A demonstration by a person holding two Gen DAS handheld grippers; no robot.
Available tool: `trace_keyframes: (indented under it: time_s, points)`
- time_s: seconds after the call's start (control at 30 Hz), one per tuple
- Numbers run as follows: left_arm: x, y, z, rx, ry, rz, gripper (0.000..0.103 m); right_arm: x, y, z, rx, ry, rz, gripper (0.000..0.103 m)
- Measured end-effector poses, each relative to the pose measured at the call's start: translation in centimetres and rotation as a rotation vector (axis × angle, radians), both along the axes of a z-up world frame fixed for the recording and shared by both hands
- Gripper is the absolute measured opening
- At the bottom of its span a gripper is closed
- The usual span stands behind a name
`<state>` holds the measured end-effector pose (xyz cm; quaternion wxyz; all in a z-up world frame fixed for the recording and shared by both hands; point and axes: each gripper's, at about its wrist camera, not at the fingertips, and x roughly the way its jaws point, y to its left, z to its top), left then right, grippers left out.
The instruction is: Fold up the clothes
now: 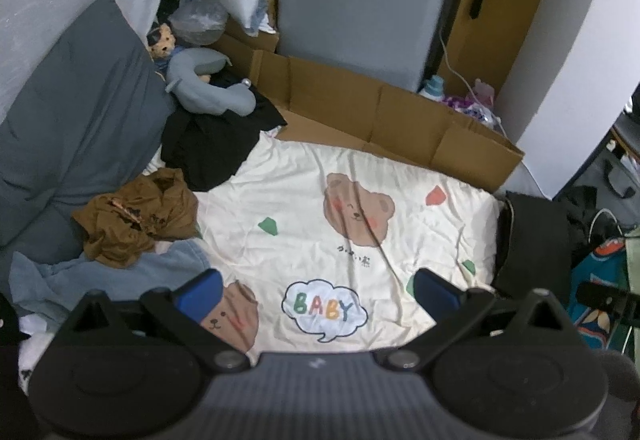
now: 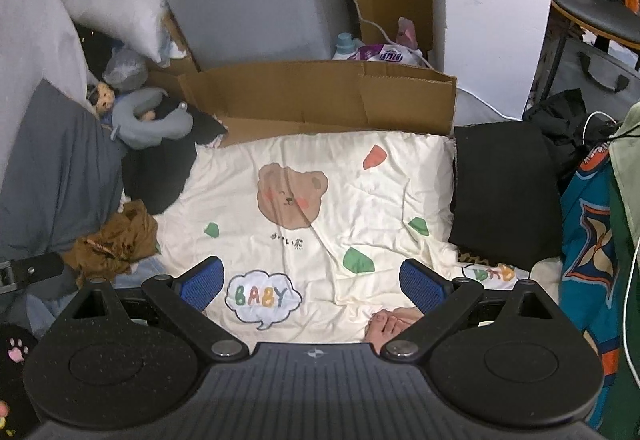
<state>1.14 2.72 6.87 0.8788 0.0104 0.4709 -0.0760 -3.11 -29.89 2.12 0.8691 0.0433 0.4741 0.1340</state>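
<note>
With both my left claw point(image 1: 316, 292) and right claw point(image 2: 312, 282) spread wide and empty, I'd pinch the soft, crumpled brown garment point(image 1: 136, 217) at mid-left by an edge.

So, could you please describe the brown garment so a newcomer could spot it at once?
Start at the cream bear-print blanket covering the bed. At its left edge, beside the grey pillow, lies a crumpled brown garment. It lies between black clothes and pale blue fabric.

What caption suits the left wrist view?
Open left gripper hovers above bear-print quilt, crumpled brown garment at its left.
</note>
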Motion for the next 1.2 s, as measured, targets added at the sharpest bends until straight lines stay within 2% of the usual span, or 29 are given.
trace_keyframes:
  time_s: [0.27, 0.53, 0.9, 1.2]
  points:
    - [-0.8, -0.7, -1.0, 0.008, 0.003, -0.004, 0.103, -0.7, 0.0, -0.2, 0.002, 0.007, 0.003, 0.098]
    - [-1.9, -0.6, -2.0, 0.009, 0.006, 0.021, 0.102, -1.4, 0.9, -0.4, -0.042, 0.025, 0.067, 0.098]
    - [-2.3, -0.5, -4.2, 0.012, 0.032, 0.049, 0.102, -1.4, 1.1, -0.6, -0.018, 0.035, 0.098, 0.098]
    - [-2.3, -0.6, -4.6, 0.025, 0.004, 0.071, 0.102, -1.0, 1.2, -0.7, -0.006, 0.038, 0.102, 0.098]
